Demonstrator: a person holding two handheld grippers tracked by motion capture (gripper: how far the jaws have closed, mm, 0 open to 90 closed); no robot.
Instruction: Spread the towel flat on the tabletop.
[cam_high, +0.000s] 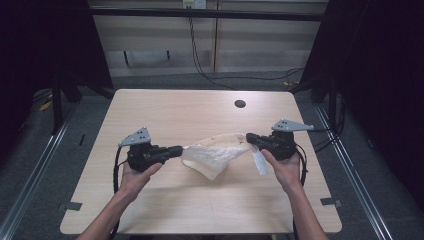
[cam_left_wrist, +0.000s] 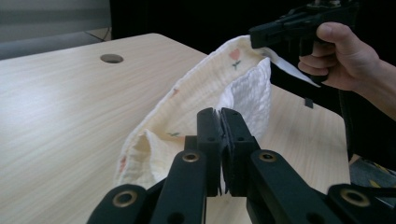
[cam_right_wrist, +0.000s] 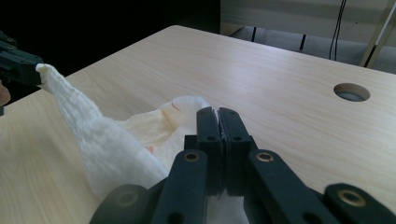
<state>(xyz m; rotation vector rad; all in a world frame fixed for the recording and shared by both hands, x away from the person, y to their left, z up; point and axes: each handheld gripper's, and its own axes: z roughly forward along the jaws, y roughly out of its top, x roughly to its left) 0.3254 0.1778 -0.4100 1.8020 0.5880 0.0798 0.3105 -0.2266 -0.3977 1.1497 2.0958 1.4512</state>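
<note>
The left gripper (cam_high: 181, 149) and right gripper (cam_high: 248, 137) each have their jaws clamped tight on an opposite end of the cloth (cam_high: 214, 154), which hangs stretched between them just above the table (cam_high: 165, 107), its middle sagging toward the near edge. Maintain both grips and equal height; separate the hands evenly until the sag flattens, avoiding any jerk that pulls fabric free.

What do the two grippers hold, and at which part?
One cream cloth: the left gripper pinches its left corner, the right gripper its right corner.
</note>
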